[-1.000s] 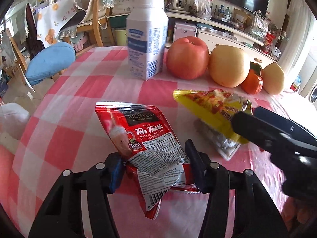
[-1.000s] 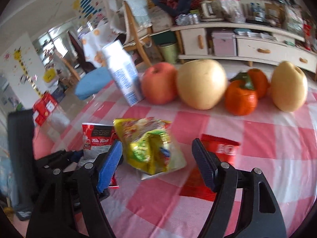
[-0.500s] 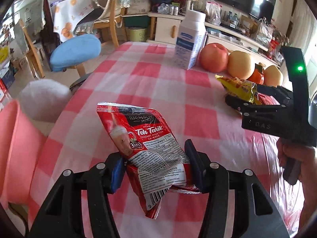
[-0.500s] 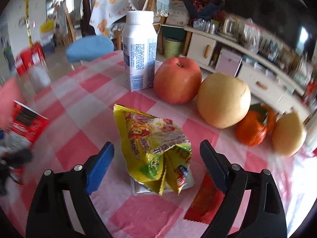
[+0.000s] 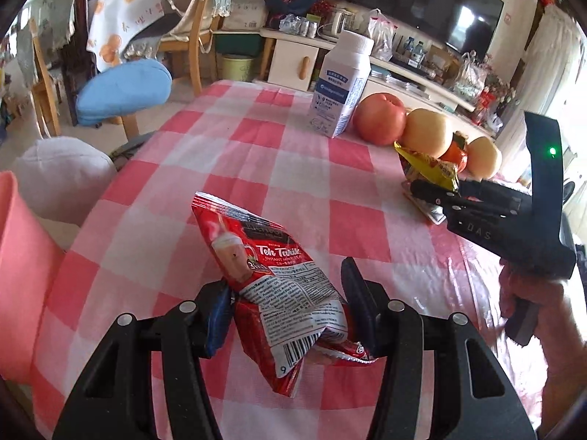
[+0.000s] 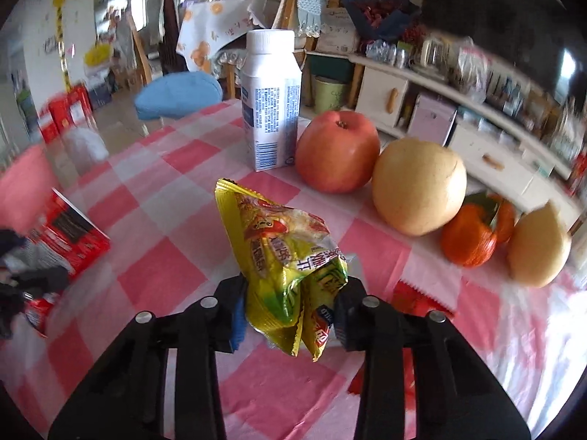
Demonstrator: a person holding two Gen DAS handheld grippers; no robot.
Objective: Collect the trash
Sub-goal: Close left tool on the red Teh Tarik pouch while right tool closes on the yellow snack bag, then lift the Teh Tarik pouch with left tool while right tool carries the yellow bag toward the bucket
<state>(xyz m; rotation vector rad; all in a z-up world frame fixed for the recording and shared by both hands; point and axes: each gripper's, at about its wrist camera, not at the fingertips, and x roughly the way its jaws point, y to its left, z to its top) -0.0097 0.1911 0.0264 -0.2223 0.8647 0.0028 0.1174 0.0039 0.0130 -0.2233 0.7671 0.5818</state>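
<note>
1. Left gripper (image 5: 290, 304): fingers pinch the red sachet (image 5: 273, 278), held above the worktop (image 5: 293, 168) near its left edge.
2. Right gripper (image 6: 290, 310): fingers have just closed, clamping the yellow wrapper (image 6: 286, 256) near the fruit (image 6: 418, 187).

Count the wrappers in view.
3: red tea sachet in the left gripper, yellow wrapper in the right gripper, red wrapper flat on the tablecloth beside it. Others may be hidden.

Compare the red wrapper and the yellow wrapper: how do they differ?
The red wrapper reads "Teh Tarik" and sits in the left gripper; the yellow wrapper has green patches and sits in the right gripper. The red is flatter, the yellow more crumpled. Both are pinched.
</note>
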